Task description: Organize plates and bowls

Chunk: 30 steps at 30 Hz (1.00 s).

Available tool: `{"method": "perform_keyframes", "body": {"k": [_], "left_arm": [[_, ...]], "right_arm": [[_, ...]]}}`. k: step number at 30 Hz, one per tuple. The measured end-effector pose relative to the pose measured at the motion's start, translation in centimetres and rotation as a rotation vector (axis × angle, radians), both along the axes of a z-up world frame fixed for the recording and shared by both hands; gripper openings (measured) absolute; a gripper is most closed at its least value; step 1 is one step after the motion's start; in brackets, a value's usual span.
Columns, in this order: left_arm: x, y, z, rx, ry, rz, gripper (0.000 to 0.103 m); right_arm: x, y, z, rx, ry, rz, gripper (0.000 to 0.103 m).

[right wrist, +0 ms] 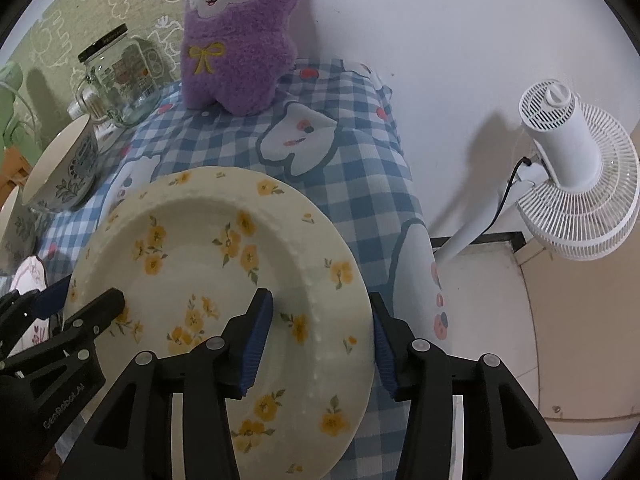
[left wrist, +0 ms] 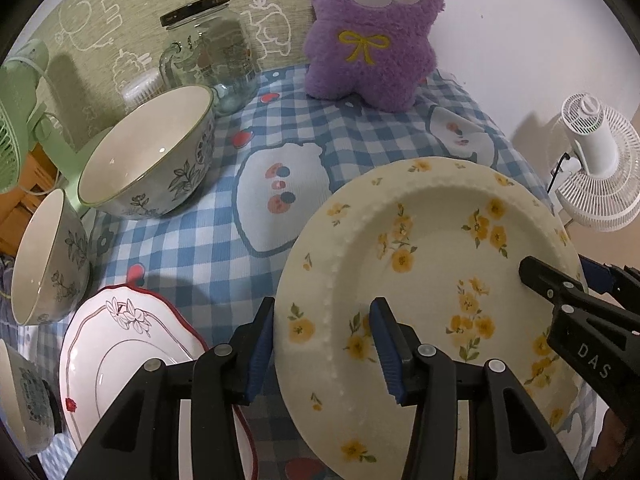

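A cream plate with yellow flowers is held tilted above the checked tablecloth and also shows in the right wrist view. My left gripper straddles its left rim, one finger on each side, and looks shut on it. My right gripper straddles its right rim the same way. A white plate with a red rim lies at the lower left. A large floral bowl and a smaller one stand on the left.
A glass jar and a purple plush toy stand at the back of the table. A green fan is at the left and a white fan stands right of the table edge. Another bowl sits at far lower left.
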<state>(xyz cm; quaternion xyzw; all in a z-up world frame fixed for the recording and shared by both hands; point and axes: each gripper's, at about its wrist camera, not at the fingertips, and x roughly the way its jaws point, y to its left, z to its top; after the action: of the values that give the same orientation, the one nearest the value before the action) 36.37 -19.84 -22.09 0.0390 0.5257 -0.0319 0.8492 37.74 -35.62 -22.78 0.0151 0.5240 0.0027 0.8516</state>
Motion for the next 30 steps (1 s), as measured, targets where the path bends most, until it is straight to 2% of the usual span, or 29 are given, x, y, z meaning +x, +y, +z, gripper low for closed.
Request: {"method": "perform_keyframes", "body": {"k": [5, 11, 18, 21, 26, 30], "left_arm": [[-0.1, 0.6, 0.3, -0.029, 0.011, 0.029, 0.044], [-0.7, 0.7, 0.8, -0.021, 0.003, 0.049, 0.044], [-1.3, 0.7, 0.2, -0.017, 0.021, 0.035, 0.044], [-1.6, 0.4, 0.1, 0.006, 0.002, 0.013, 0.047], [-1.6, 0.3, 0.1, 0.012, 0.002, 0.011, 0.048], [-1.6, 0.2, 0.2, 0.023, 0.0, 0.003, 0.047]], "right_arm": [[-0.2, -0.1, 0.4, 0.009, 0.001, -0.013, 0.047], [-0.8, 0.2, 0.8, 0.008, 0.005, -0.021, 0.047], [-1.2, 0.0, 0.3, 0.021, 0.013, -0.036, 0.046], [-1.5, -0.2, 0.1, 0.033, 0.021, -0.031, 0.047], [-2.1, 0.4, 0.3, -0.011, 0.035, -0.025, 0.048], [-2.2, 0.2, 0.3, -0.005, 0.045, -0.04, 0.048]]}}
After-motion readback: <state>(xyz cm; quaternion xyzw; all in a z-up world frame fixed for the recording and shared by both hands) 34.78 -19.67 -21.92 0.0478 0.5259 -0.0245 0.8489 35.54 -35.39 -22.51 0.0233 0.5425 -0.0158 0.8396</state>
